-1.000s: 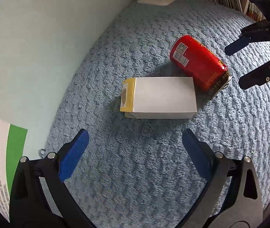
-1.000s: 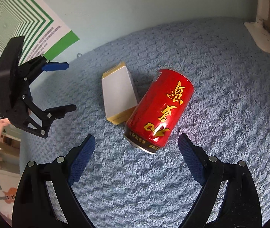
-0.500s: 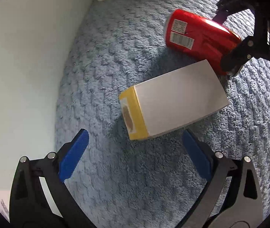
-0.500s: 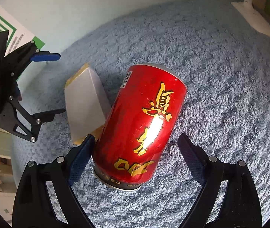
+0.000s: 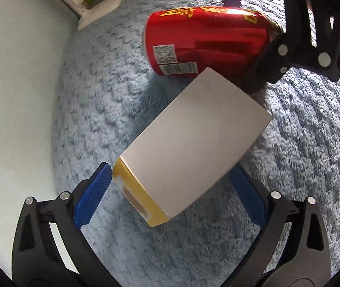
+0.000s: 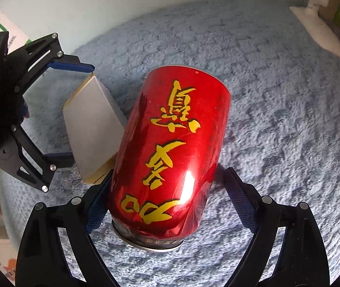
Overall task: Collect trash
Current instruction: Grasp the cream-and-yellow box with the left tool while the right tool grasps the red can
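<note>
Left gripper (image 5: pixel 170 189): black frame, blue pads, jaws spread wide and pointing steeply down. It straddles the near end of a white rectangular cardboard carton with yellow end panels (image 5: pixel 194 143). One blue pad (image 5: pixel 93 201) sits just beside the carton's yellow corner; whether it touches cannot be told. The other pad is partly hidden behind the carton's long edge. No clamping shows; the carton lies flat on the blue-grey textured pile carpet (image 5: pixel 103 110).

Right gripper (image 6: pixel 167 191): same build, jaws spread wide, released, also pointing steeply down. It brackets the rim end of a red metal drink can with yellow characters (image 6: pixel 174 148), which lies on its side on the carpet (image 6: pixel 277 110). The pad on the carton side is close against the can wall, contact uncertain; the other pad (image 6: pixel 239 205) stands clear of it with carpet showing between.

Can and carton: side by side, the can's flank against or just beside one far corner of the carton (image 6: pixel 93 129). In the left wrist view the can (image 5: pixel 205 40) shows a barcode label, with the right gripper's frame at its rim end.

Surroundings: a pale wall (image 6: pixel 86 7) borders the carpet; a green-and-white printed sheet (image 6: pixel 0 26) hangs at its edge. A white flat base of some stand (image 6: pixel 318 31) rests on the carpet's far side, well apart from the trash.
</note>
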### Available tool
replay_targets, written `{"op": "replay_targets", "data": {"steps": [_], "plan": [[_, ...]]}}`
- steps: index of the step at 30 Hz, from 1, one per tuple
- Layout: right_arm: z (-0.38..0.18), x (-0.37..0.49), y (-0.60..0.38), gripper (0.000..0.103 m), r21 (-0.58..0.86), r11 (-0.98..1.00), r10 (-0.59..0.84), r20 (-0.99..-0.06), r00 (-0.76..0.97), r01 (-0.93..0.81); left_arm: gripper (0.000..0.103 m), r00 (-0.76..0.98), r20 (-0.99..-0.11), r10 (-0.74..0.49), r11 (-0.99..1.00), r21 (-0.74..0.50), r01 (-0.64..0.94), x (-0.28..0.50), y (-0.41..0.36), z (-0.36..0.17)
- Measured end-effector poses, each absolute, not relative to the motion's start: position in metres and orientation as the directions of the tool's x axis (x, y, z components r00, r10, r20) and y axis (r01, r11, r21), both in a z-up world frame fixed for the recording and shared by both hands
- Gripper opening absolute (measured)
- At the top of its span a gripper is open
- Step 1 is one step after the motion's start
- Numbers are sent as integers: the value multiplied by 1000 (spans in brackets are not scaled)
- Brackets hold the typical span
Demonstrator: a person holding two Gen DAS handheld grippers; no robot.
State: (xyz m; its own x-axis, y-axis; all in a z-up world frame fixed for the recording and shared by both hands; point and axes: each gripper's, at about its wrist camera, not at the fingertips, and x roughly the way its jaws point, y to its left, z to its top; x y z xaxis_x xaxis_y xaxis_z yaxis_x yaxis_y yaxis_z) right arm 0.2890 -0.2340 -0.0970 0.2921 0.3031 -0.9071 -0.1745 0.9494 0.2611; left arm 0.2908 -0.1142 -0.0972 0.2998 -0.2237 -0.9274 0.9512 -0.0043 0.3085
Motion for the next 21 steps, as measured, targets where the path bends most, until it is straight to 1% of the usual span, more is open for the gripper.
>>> {"op": "replay_targets", "data": {"steps": [4,11,18,21], "plan": [[-95,290,-250,84,252,955,289,-909,301,-156,97,296,-924,-241,-13,308,951,289,-125,-98],[-97,289,-283,84,229,962,264,-916,303,-147,98,295,-920,-258,-60,320,946,291,-142,-102],[-100,296,-304,86,237,964,264,-910,319,-122,98,251,-929,-274,-60,277,959,301,-156,-105],[-96,303,-308,84,218,968,249,-906,343,-126,98,235,-932,-277,-62,262,963,307,-171,-109]]}}
